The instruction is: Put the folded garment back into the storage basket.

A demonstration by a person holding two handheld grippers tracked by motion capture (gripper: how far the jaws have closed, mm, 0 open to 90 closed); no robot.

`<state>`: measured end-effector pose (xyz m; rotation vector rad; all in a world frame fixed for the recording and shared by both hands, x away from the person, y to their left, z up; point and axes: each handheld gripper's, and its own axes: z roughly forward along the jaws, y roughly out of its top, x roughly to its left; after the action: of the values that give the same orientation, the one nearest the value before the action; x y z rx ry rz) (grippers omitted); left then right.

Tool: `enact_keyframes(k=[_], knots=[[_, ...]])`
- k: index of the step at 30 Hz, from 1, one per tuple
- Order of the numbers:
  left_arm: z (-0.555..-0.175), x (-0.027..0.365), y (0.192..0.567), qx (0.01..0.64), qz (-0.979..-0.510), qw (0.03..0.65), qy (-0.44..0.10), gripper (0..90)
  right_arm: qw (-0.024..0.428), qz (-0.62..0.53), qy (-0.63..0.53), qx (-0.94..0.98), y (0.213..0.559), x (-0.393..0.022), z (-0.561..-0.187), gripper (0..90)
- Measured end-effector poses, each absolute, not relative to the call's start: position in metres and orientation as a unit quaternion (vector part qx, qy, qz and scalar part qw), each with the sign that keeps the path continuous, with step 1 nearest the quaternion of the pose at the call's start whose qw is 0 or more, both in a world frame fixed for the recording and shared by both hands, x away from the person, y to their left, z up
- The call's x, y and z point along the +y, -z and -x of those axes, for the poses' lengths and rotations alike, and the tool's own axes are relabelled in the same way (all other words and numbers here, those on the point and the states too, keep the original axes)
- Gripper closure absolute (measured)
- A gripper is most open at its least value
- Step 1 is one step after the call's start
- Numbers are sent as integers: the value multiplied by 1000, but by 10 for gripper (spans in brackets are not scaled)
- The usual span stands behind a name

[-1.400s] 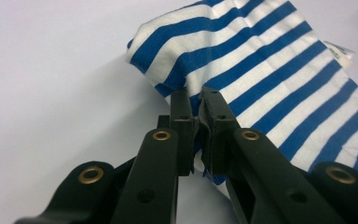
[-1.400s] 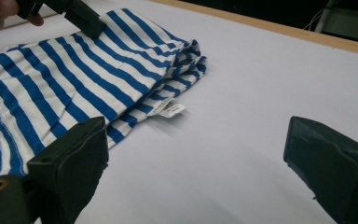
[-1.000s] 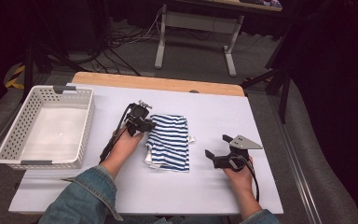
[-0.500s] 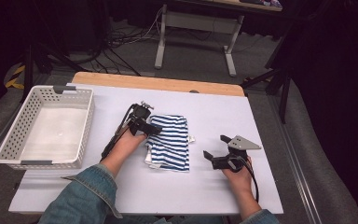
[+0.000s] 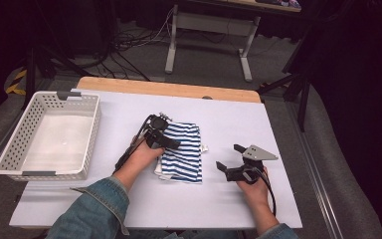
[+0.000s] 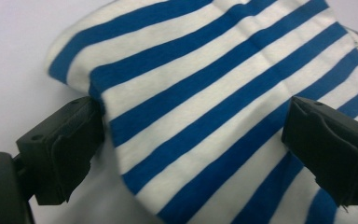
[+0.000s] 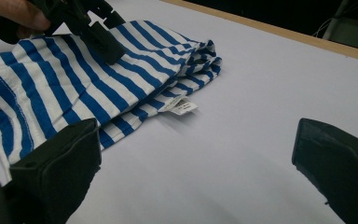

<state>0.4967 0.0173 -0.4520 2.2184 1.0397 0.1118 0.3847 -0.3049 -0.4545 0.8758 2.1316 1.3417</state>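
Lying between the left gripper (image 6: 193, 154)'s just-opened, spread jaws: the striped cloth (image 6: 223, 93), unpinched.

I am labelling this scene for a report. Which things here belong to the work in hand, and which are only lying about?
Part of the work:
- striped cloth, folded on the table
- left gripper, jaws just opened, over the cloth
- right gripper, open, beside the cloth

Only lying about:
- white basket, at the left, nothing in it
- table
- cables on the floor behind
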Motion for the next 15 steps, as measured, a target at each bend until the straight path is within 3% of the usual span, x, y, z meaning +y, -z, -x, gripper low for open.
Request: enact_keyframes(k=[15], knots=[[-488,-1,456,380,-871,298,-93,24,233,-319,-489,777,455,-305,-385,17]])
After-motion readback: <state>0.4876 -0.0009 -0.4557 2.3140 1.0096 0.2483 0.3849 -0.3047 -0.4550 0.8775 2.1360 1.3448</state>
